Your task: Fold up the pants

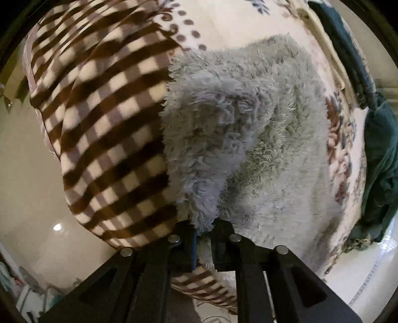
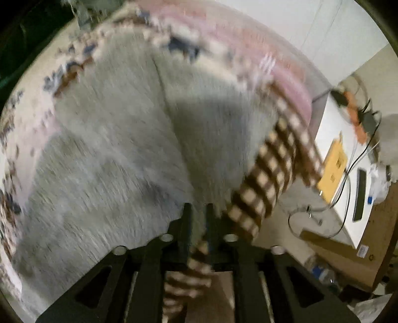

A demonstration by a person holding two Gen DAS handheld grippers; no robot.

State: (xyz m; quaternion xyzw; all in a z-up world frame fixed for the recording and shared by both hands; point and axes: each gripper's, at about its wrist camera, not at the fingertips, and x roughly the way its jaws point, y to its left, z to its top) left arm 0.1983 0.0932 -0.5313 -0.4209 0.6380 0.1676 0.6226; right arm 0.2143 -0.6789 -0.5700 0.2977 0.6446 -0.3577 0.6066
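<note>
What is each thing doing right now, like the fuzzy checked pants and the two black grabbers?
Brown-and-cream checked pants with grey fleece lining: lifted at one edge, partly turned over so the lining shows, not yet folded flat.
Left gripper: shut on the pants' fleecy edge.
Right gripper: shut on the pants; view blurred.
Cream floral blanket: spread flat under the pants.
Dark green cloth: bunched at the blanket's edge.
</note>
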